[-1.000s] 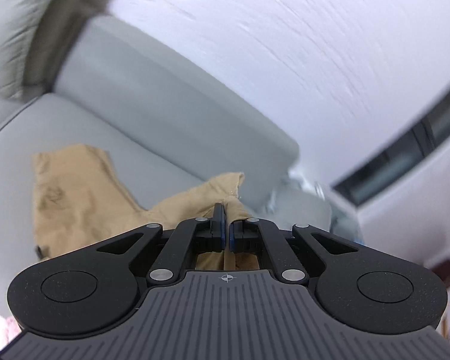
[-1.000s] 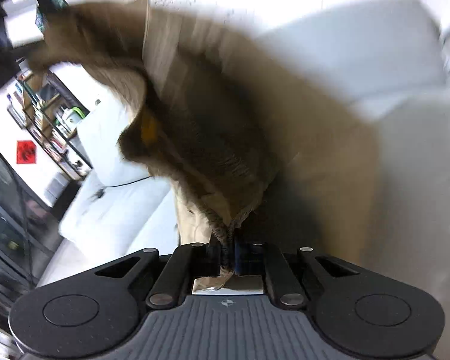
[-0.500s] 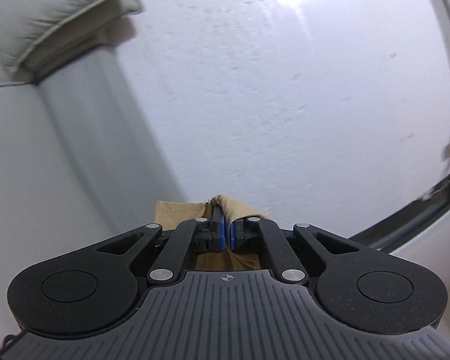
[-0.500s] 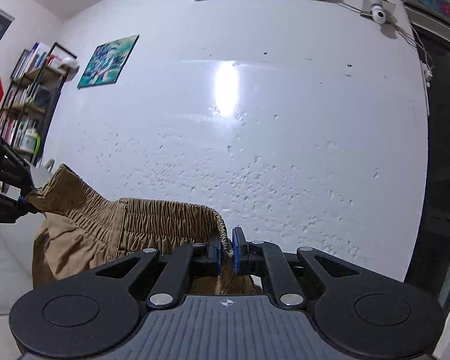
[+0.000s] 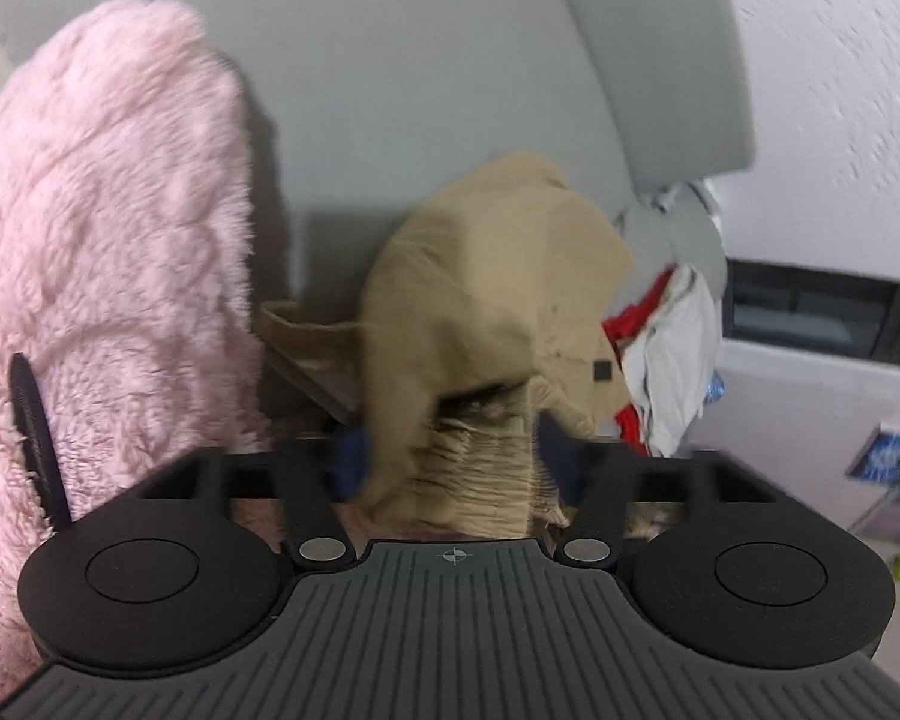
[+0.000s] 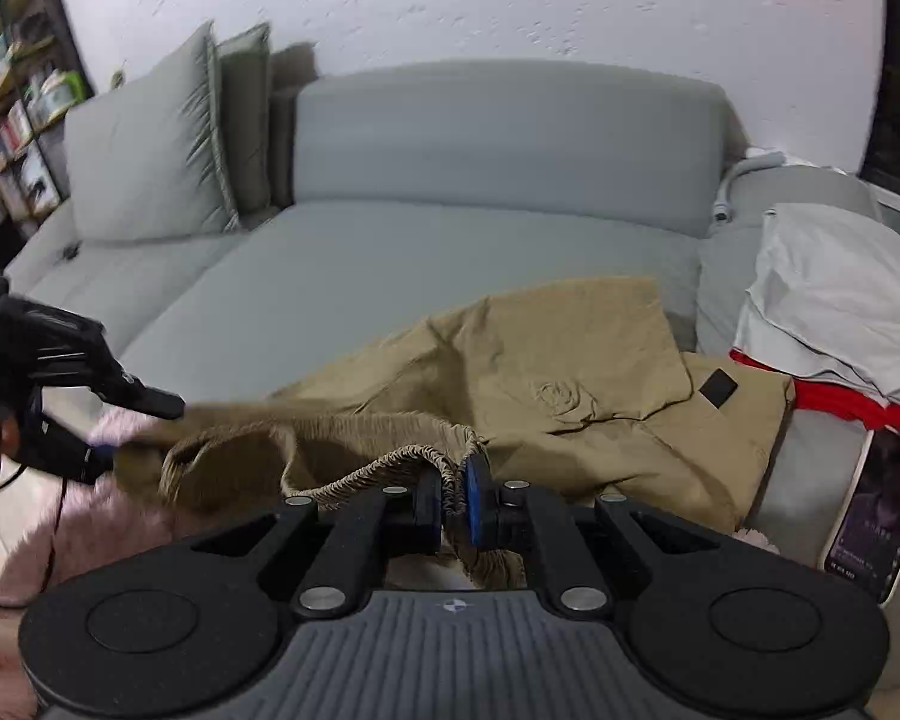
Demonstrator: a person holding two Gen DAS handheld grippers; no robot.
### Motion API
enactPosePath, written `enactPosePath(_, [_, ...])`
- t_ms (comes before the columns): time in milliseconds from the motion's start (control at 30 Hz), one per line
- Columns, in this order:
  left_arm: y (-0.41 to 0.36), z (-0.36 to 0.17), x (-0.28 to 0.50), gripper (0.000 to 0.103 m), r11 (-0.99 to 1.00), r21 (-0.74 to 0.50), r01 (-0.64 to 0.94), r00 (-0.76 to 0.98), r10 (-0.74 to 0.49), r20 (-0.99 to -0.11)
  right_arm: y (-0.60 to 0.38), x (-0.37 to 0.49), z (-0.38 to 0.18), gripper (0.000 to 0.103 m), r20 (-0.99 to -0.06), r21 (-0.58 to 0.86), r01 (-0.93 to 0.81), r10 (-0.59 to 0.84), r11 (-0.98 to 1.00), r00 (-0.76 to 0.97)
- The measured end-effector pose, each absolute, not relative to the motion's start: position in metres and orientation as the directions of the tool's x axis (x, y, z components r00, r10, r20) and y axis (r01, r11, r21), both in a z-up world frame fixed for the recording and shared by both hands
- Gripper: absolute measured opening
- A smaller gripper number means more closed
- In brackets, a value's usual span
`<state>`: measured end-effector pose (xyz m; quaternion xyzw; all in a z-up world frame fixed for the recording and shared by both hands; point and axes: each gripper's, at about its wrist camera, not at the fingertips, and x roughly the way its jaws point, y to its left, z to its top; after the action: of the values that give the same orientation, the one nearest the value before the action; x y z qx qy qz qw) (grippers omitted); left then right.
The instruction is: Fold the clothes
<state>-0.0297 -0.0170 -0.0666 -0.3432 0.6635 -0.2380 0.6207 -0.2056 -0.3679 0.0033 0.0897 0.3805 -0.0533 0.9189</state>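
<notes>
On sofa (image 6: 390,276): tan shorts (image 6: 570,384), soft & floppy; right gripper (image 6: 453,495) pinches elastic waistband, left gripper (image 5: 444,462) spread wide around waistband.

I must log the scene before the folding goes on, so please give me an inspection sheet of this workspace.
Surface: grey sofa seat, shorts lying on it.
Job's things: tan shorts, crumpled; waistband lifted.
Clutter: clothes pile, white and red, at right; phone below it; pink fluffy fabric at left.
Grippers: left gripper open, waistband between its fingers; right gripper shut on waistband.
Cables: thin black cable by left gripper.
Surroundings: white wall, cushions, bookshelf.
</notes>
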Motion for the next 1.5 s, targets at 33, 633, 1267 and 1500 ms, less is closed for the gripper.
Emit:
enactPosePath(33, [-0.017,-0.063,-0.029,0.078,0.653,-0.743,-0.149,0.001,-0.751,-0.660,-0.369,-0.205,0.006,0.009,-0.698,0.119,0.166,-0.036,0.979,0.715])
enactPosePath(633, [-0.014,-0.074,-0.057,0.077,0.546,-0.742,-0.389,0.023,-0.800,-0.600,-0.402,-0.264,0.012,0.010,-0.654,0.110,0.194,-0.076,0.975,0.753])
enactPosePath(1267, [-0.010,-0.070,-0.065,0.067,0.444,-0.688,-0.574,0.205,-0.735,-0.646,-0.391,-0.279,0.015,0.010,-0.633,0.119,0.203,-0.084,0.972,0.770])
enactPosePath(1500, [-0.003,-0.066,-0.071,0.079,0.443,-0.684,-0.580,0.214,-0.727,-0.652,-0.391,-0.283,0.015,0.010,-0.638,0.120,0.206,-0.083,0.971,0.766])
